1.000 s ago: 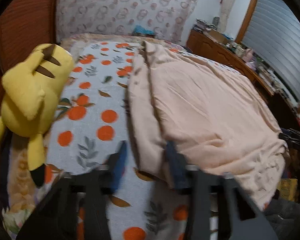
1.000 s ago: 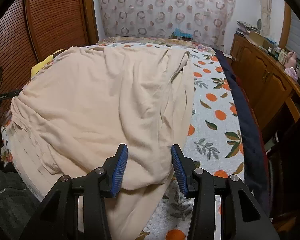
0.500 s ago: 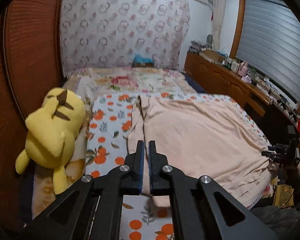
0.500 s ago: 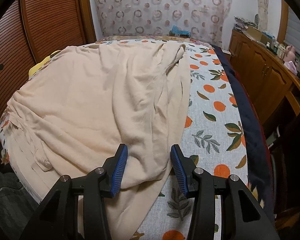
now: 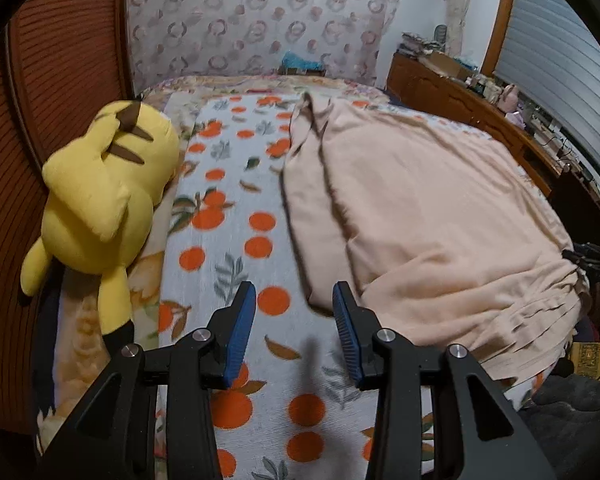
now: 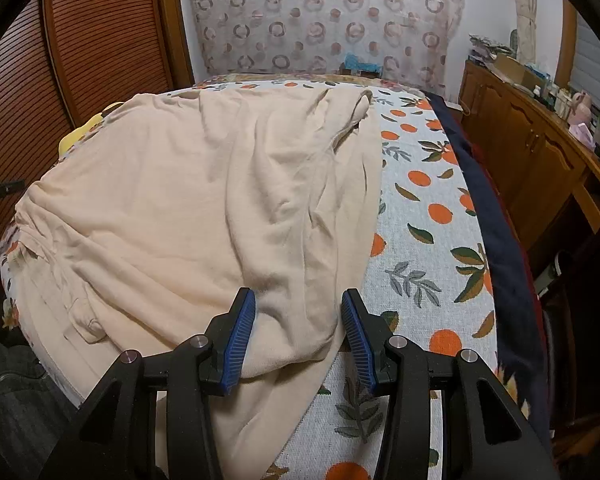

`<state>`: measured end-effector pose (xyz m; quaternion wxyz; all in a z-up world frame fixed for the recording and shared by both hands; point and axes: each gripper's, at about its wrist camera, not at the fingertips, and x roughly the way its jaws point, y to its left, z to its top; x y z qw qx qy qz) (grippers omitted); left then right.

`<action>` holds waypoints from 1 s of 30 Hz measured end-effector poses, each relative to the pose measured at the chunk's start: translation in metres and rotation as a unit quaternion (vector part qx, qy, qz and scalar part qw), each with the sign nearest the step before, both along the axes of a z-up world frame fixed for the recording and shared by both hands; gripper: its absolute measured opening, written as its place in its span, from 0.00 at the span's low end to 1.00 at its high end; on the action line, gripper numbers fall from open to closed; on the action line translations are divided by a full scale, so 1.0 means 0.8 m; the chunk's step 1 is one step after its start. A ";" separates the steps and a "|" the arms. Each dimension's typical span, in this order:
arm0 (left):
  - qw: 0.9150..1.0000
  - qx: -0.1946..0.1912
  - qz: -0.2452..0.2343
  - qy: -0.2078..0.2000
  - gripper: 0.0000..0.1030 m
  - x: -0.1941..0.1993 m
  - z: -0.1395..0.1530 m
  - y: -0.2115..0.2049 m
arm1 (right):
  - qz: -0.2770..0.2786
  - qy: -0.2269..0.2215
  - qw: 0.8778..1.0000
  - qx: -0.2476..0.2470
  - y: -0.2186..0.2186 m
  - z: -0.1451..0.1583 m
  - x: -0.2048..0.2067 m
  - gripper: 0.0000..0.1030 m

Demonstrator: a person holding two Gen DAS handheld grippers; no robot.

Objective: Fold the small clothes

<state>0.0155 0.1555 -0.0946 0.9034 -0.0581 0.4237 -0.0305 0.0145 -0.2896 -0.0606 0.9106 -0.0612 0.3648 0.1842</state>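
- Bed cover [image 5: 236, 256]: white fabric printed with orange fruit and grey-green leaves, spread over the bed. It is the supporting surface for all items below. A dark blue border [image 6: 496, 216] runs along its edge on the cabinet side in the right wrist view.
- Garment [image 5: 428, 216]: a large peach-beige piece of clothing, lying spread across the cover. In the left wrist view it occupies the right half of the bed, with a folded-over edge running lengthwise along its left side. In the right wrist view the garment [image 6: 188, 208] fills the left and centre, creased down the middle, with a small pocket-like flap near its lower left hem.
- Plush toy [image 5: 100, 204]: yellow with brown stripes, lying on the bed against the wooden slatted wall [image 5: 60, 64]. Well apart from the garment.
- Wooden cabinet [image 6: 540, 160]: stands beside the bed, its top crowded with small objects too small to identify.
- Left gripper [image 5: 294, 320]: fingers spread wide, blue pads [image 5: 242, 332] facing each other, nothing between them. It hovers above the printed cover, just beside the near left corner of the garment.
- Right gripper [image 6: 298, 324]: fingers spread wide, blue pads [image 6: 240, 340] either side of a bunched fold at the near edge of the garment. Contact between pads and fabric cannot be confirmed.
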 end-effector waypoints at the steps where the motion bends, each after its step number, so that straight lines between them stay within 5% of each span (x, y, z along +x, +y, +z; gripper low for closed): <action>1: 1.000 -0.002 -0.002 0.004 0.40 0.002 -0.005 0.000 | 0.000 -0.001 1.000 -0.001 0.000 0.000 0.000 0.46; 11: 0.999 -0.028 -0.034 0.004 0.37 0.013 -0.023 -0.023 | 0.003 -0.003 1.000 -0.003 0.001 0.001 -0.002 0.46; 13: 0.999 -0.033 -0.042 0.002 0.32 0.015 -0.024 -0.029 | 0.004 -0.004 1.000 -0.003 0.000 0.001 -0.002 0.46; 15: 0.998 -0.039 -0.048 0.003 0.10 0.018 -0.025 -0.032 | 0.005 -0.006 1.000 -0.003 0.000 0.000 -0.003 0.46; 19: 0.998 -0.032 -0.054 0.006 0.05 0.018 -0.021 -0.038 | 0.007 -0.008 1.000 -0.003 -0.001 0.000 -0.004 0.47; 30: 0.997 -0.001 -0.046 -0.061 0.05 -0.014 0.079 -0.032 | 0.009 -0.010 1.000 -0.001 -0.001 -0.001 -0.004 0.47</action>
